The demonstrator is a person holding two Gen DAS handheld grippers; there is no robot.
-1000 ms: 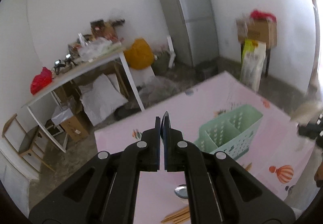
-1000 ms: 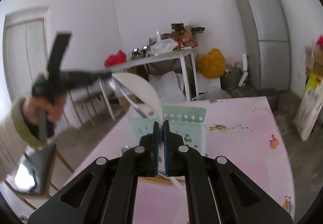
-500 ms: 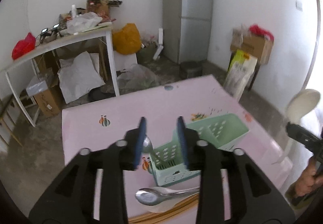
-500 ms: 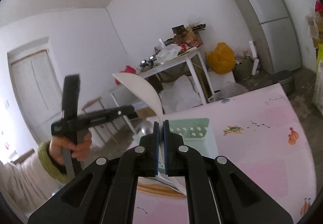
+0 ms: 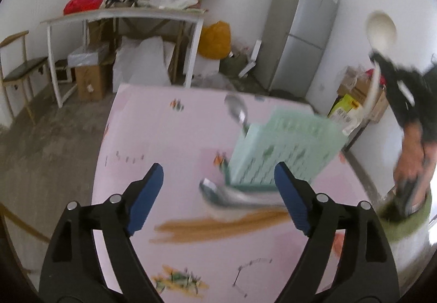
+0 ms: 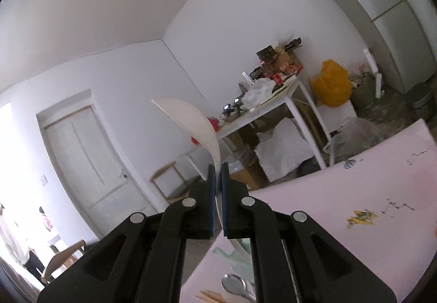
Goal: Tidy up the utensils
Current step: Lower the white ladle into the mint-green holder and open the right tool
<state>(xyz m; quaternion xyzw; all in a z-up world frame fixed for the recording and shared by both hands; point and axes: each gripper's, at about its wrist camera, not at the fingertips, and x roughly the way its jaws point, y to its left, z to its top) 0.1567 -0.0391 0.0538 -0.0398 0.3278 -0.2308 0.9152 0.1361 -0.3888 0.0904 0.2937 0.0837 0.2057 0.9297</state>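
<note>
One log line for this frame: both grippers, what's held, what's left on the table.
left gripper: opening, empty | right gripper: shut on white spoon | metal spoon, chopsticks on table by green caddy

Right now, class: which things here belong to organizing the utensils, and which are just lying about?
Job:
green basket
metal spoon
wooden chopsticks
white spoon, clamped in the right hand-held gripper

Lying about:
fridge
yellow bag
cluttered side table
</note>
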